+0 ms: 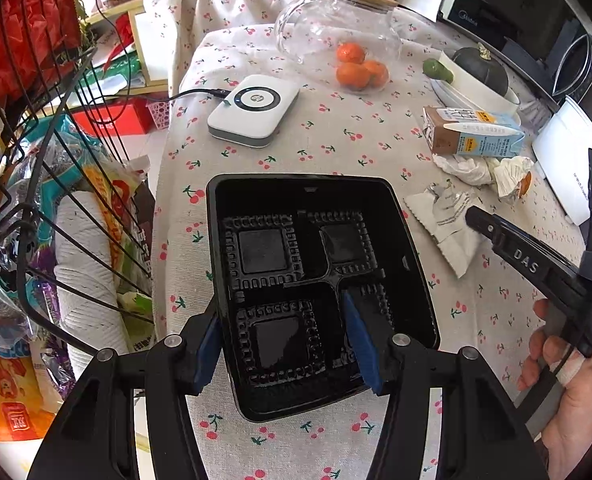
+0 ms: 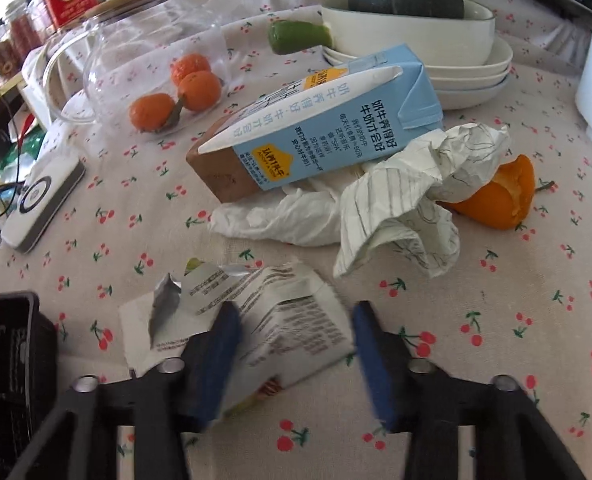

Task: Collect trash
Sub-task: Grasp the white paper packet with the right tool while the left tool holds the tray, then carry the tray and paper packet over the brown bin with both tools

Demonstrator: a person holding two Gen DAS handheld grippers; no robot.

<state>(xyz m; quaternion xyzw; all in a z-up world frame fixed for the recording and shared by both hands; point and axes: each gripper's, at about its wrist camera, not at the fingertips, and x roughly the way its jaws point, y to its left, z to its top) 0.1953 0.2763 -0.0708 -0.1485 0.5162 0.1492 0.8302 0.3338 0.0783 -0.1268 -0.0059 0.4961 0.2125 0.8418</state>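
Cherry-print tablecloth [image 2: 496,280]: right hand-held gripper [image 2: 296,344] straddles torn wrapper [image 2: 288,320].

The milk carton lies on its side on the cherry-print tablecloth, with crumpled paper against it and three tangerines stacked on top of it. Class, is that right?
Not quite. The milk carton does lie on its side on the tablecloth with crumpled paper against it, but the three tangerines sit behind it under a clear glass jar, not on top of it. The right wrist view shows this.

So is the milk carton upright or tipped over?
Tipped over: the milk carton lies on its side on the tablecloth, its brown base facing the camera.
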